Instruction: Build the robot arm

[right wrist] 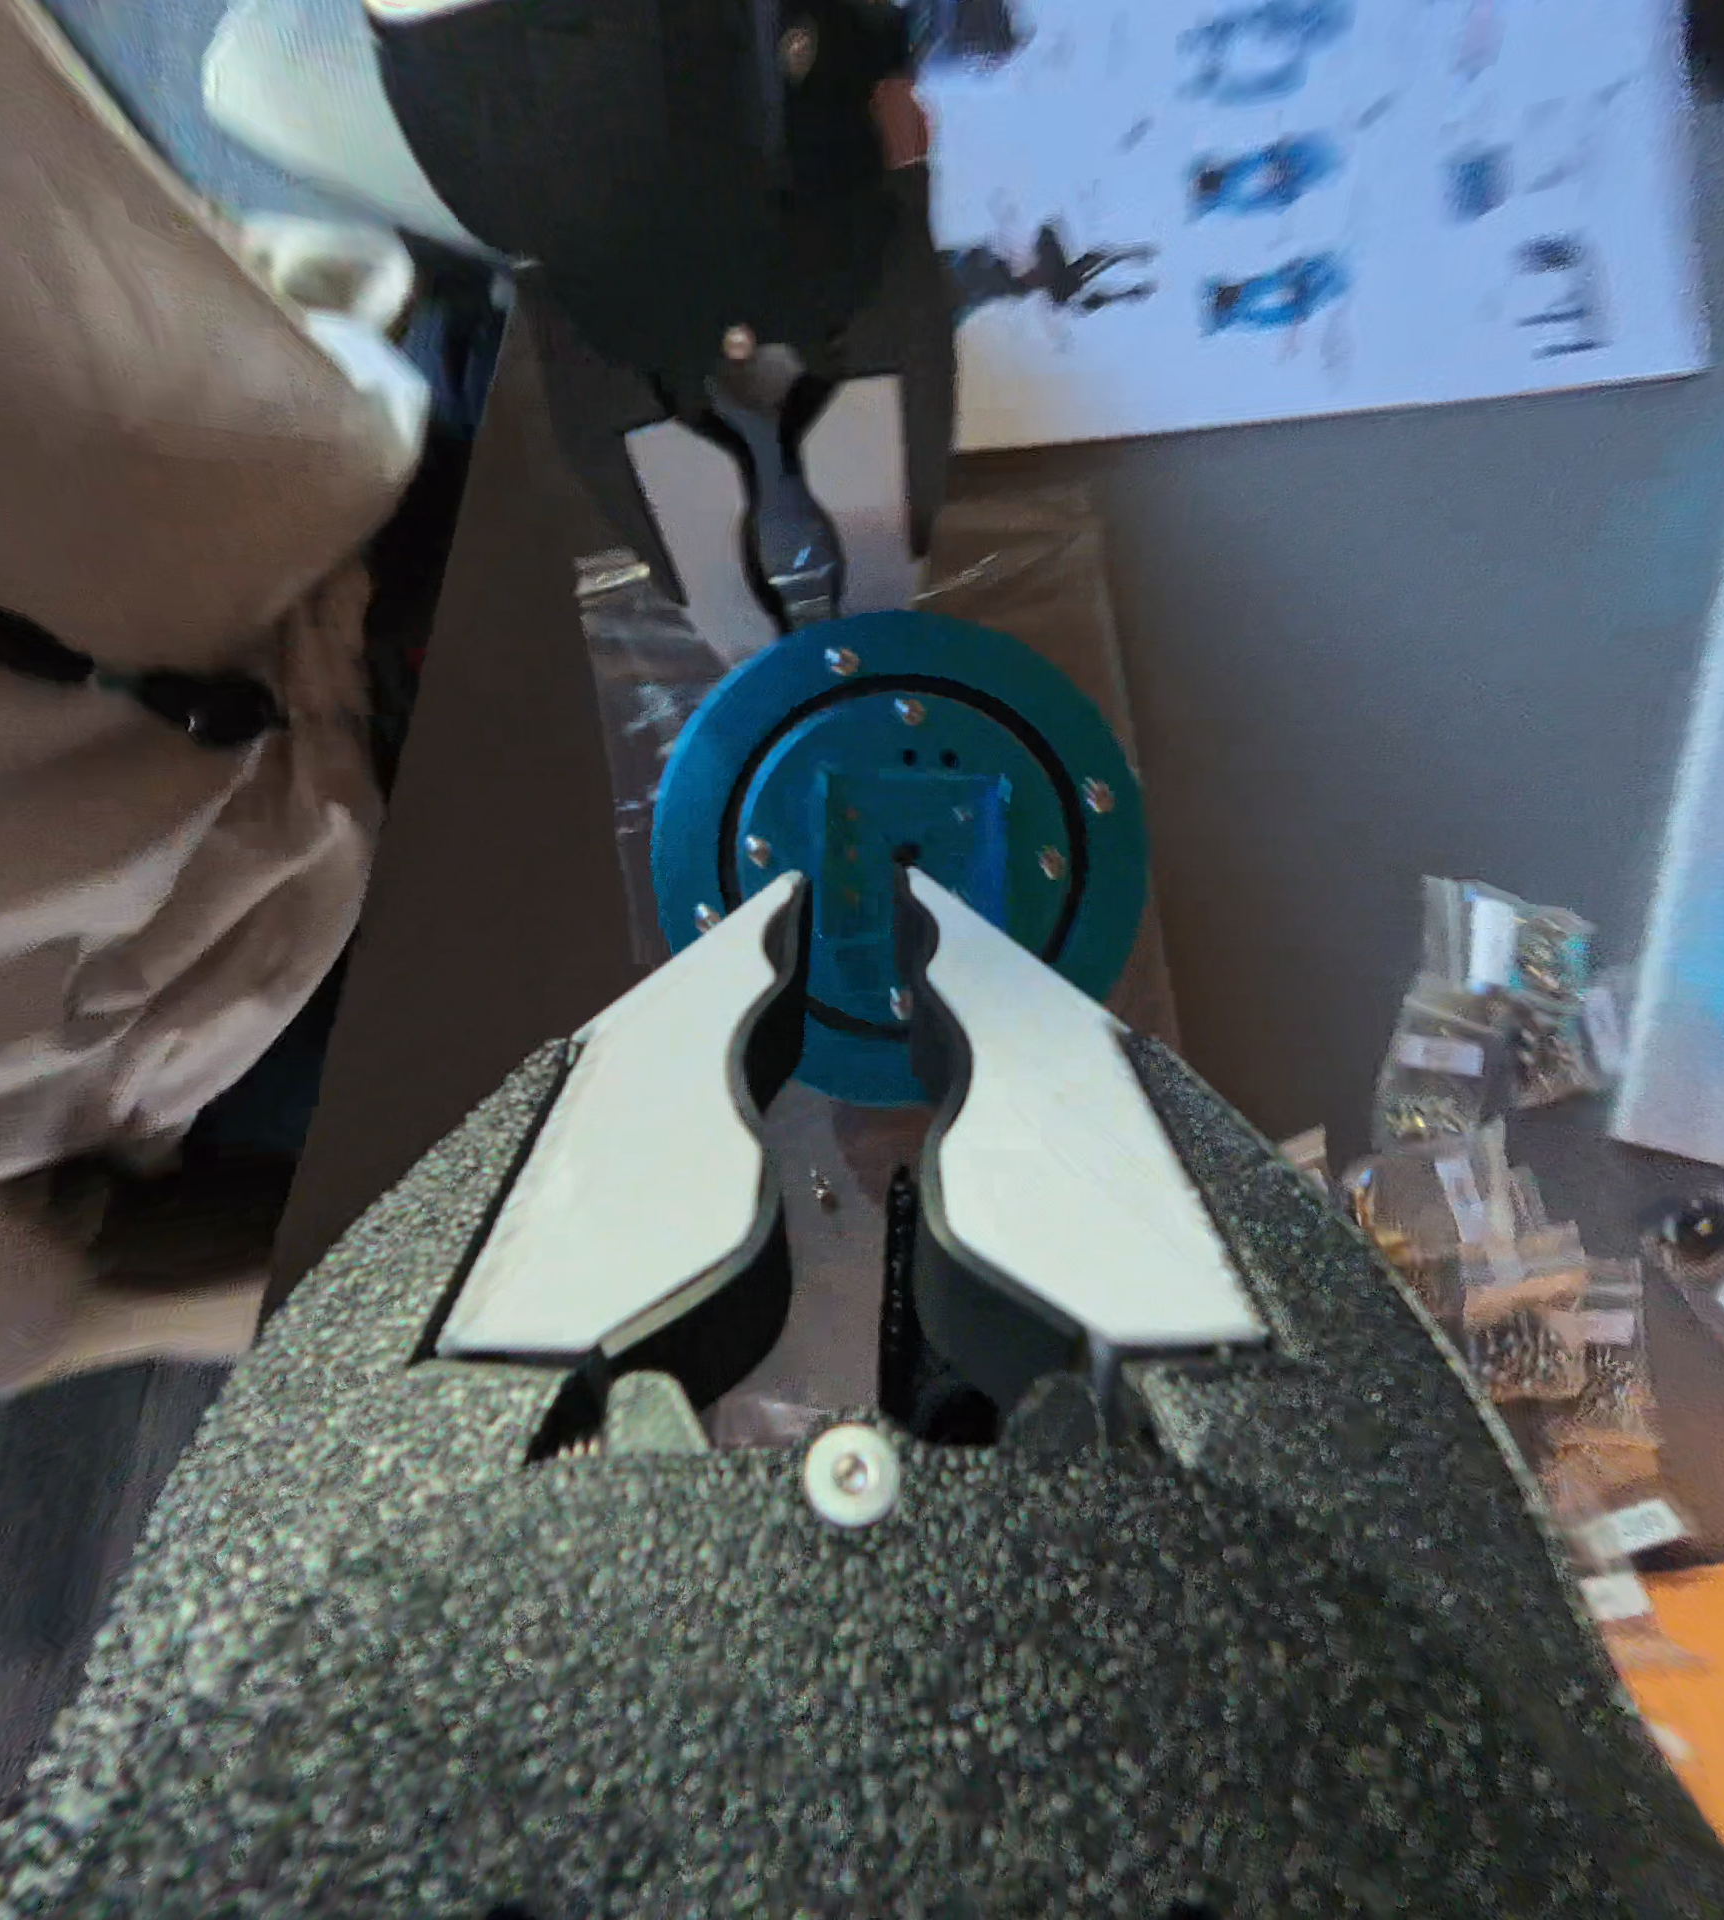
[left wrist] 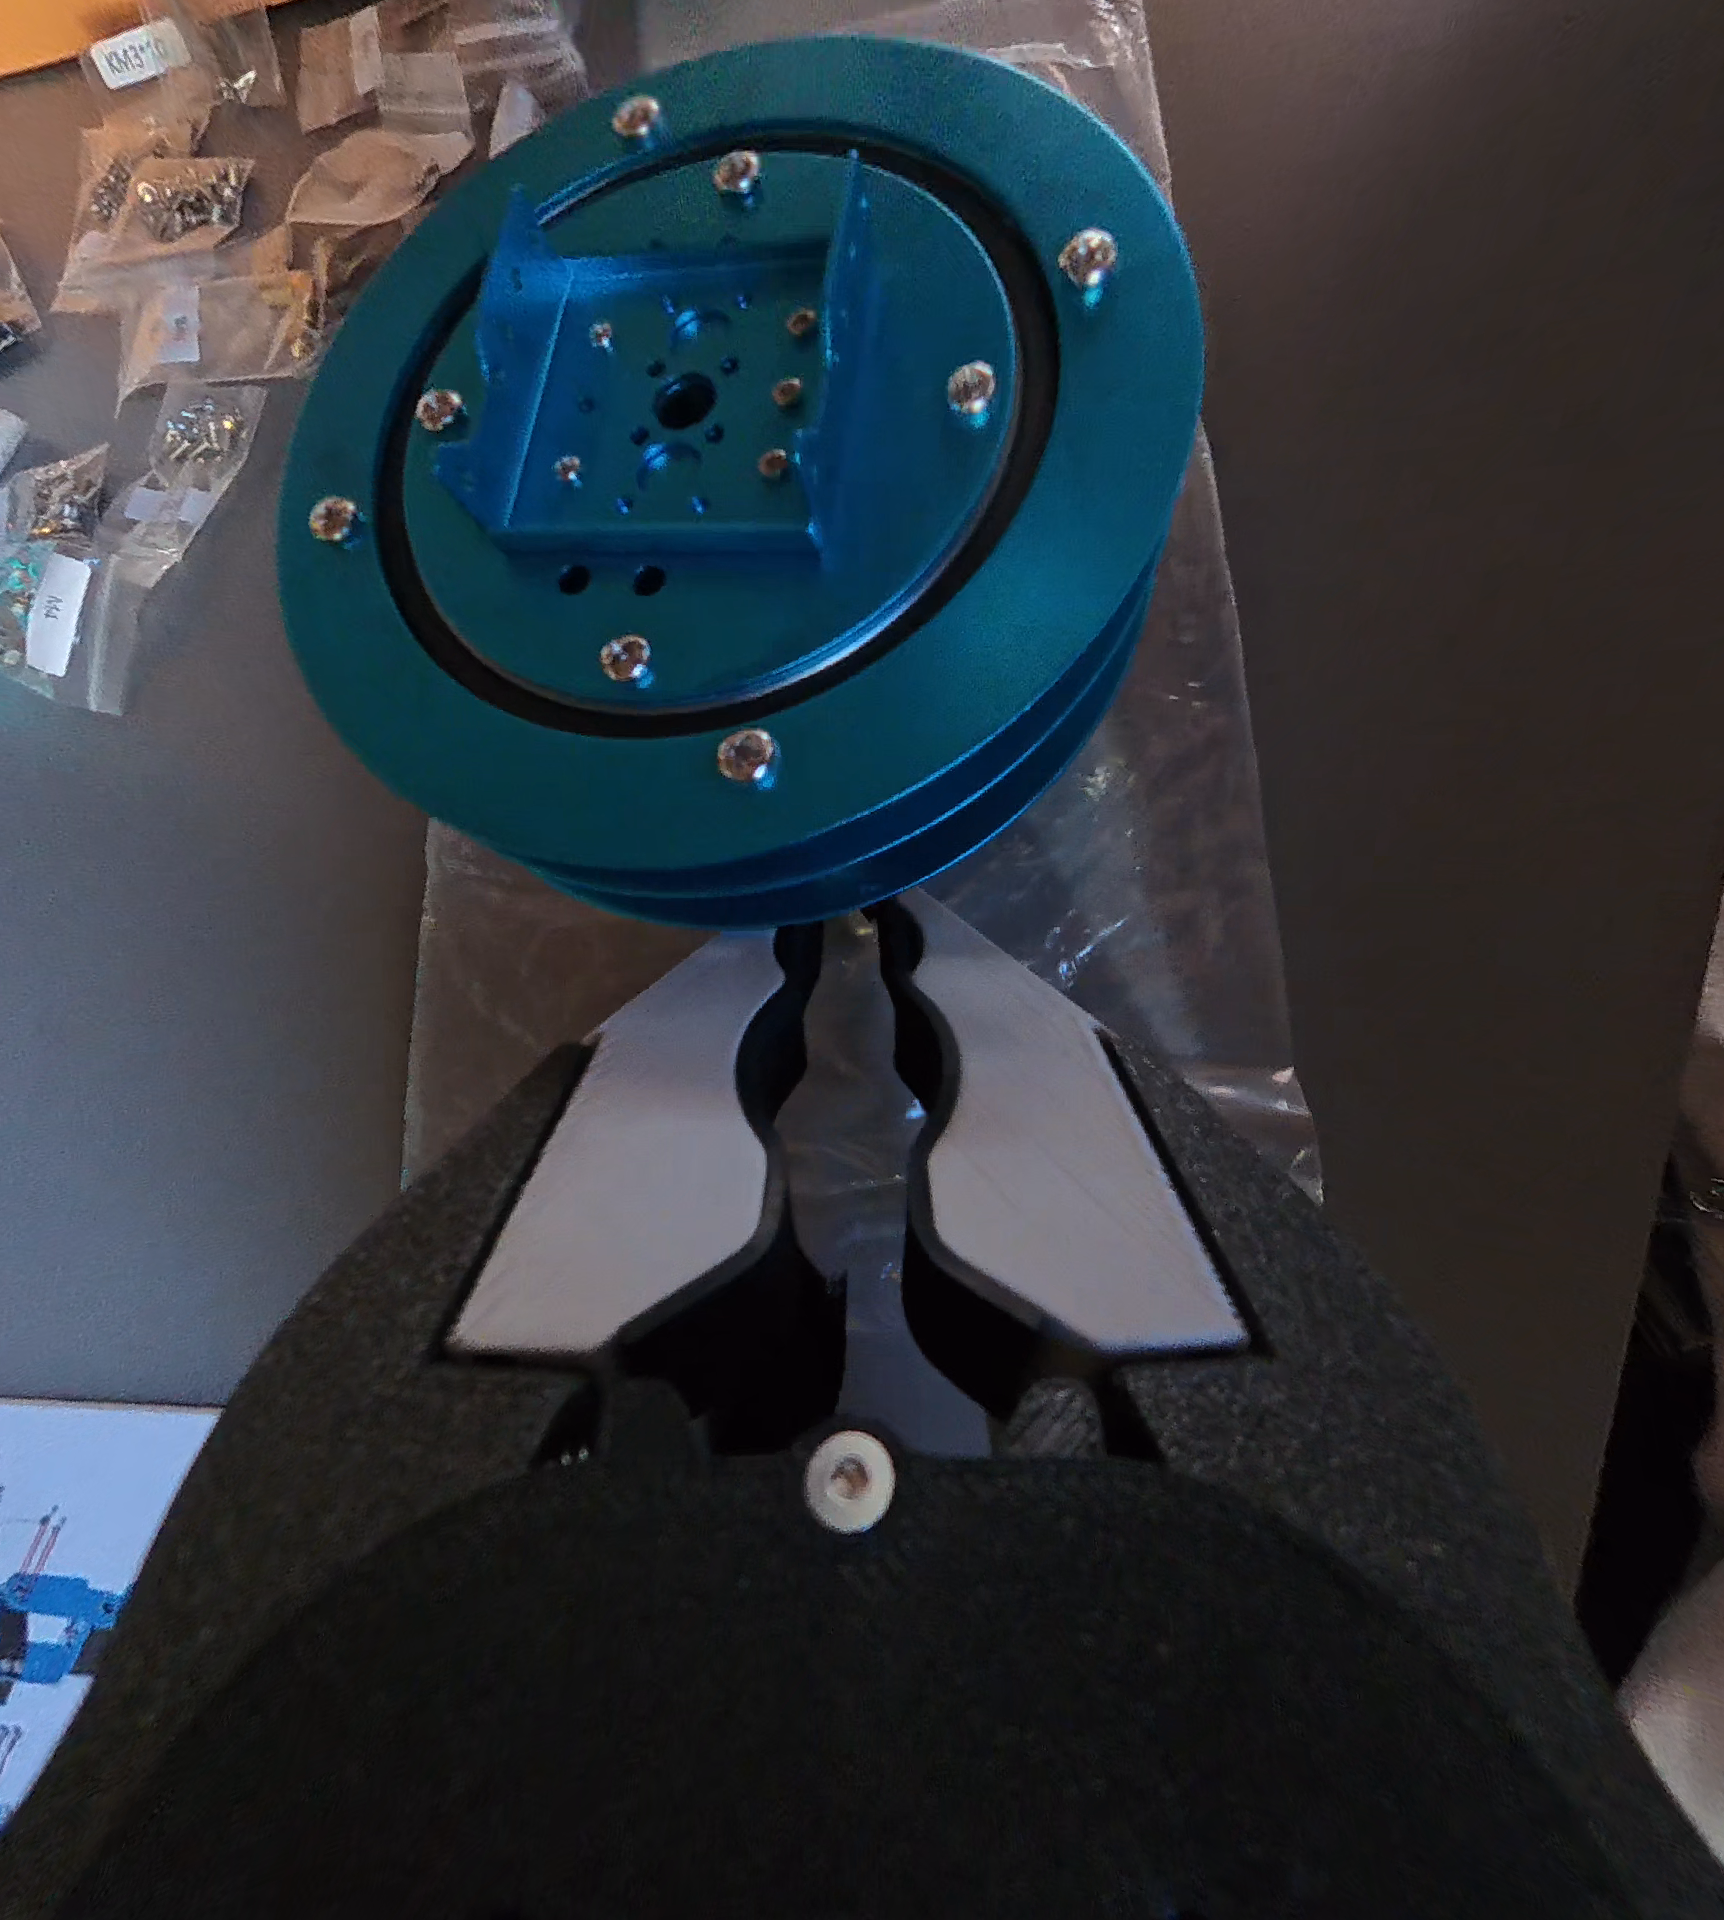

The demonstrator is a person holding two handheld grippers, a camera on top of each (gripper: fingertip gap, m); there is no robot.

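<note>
Round blue anodised metal turntable disc (left wrist: 733, 582) with square bracket, pinched at its lower rim by the left gripper (left wrist: 853, 920), right gripper (right wrist: 853, 883) slightly parted before its face, small screw bags (left wrist: 162, 312) scattered beyond-left.

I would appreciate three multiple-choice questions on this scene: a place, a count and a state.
1. Where is the blue bracket? A on the table; B at the blue disc's centre; C in a bag.
2. How many silver screws sit on the disc's outer ring? A two; B four; C nine.
3. The left gripper is: A open and empty; B out of view; C shut on the disc's rim.
Answers: B, it sits inside the inner plate; B, four show around the ring; C, its jaws pinch the lower edge.
</note>
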